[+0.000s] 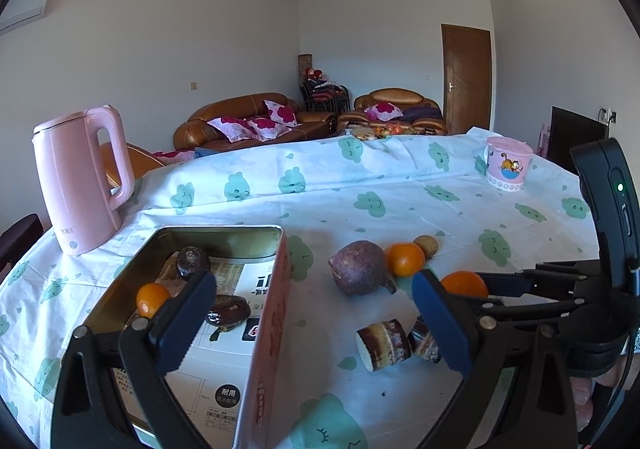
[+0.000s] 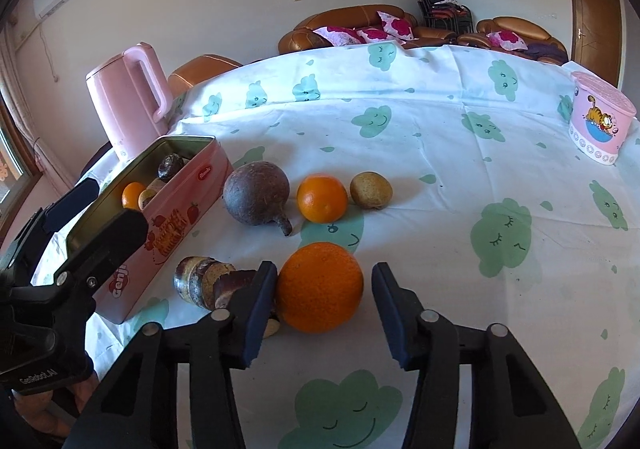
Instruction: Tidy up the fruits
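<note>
A large orange (image 2: 320, 287) lies on the cloud-print tablecloth between the fingers of my right gripper (image 2: 324, 309). The left pad is against it and a gap shows at the right pad, so the jaws stand open. My left gripper (image 1: 312, 317) is wide open and straddles the right wall of the pink tin (image 1: 272, 313). Inside the tin lie a small orange (image 1: 152, 299) and dark fruits (image 1: 228, 311). Beyond, a round purple-brown fruit (image 2: 256, 193), another orange (image 2: 322, 197) and a small greenish-brown fruit (image 2: 370, 189) stand in a row. Sugar-cane pieces (image 2: 200, 281) lie beside the tin.
A pink kettle (image 1: 80, 177) stands behind the tin at the table's left edge. A pink lidded cartoon cup (image 2: 600, 129) sits far right. The tablecloth (image 2: 440, 129) stretches back towards brown sofas.
</note>
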A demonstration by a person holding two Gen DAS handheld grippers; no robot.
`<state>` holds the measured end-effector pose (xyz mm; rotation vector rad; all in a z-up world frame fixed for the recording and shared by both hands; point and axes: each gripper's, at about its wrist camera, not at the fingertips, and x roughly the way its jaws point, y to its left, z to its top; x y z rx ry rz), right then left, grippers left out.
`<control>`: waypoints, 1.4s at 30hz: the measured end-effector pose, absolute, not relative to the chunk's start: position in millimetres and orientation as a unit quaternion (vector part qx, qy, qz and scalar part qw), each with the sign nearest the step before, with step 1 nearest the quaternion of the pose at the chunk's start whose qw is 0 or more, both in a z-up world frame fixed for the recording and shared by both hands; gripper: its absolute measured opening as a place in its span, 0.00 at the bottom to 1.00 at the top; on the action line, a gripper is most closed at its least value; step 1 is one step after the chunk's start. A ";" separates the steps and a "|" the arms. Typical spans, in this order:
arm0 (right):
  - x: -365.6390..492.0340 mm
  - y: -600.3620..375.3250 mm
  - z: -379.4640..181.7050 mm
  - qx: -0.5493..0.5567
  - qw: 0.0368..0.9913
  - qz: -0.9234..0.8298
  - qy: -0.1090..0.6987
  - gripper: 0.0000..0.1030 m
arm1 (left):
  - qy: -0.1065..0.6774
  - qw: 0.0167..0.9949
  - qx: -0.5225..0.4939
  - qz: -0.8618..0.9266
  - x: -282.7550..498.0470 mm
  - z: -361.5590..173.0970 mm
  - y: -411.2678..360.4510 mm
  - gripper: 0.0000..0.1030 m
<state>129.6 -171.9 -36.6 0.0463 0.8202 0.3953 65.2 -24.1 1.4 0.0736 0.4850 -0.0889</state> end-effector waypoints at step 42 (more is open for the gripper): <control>121.8 -209.6 -27.3 0.027 0.922 0.107 0.370 0.44 | 0.358 0.899 0.128 -0.218 88.3 -28.1 -90.0 0.35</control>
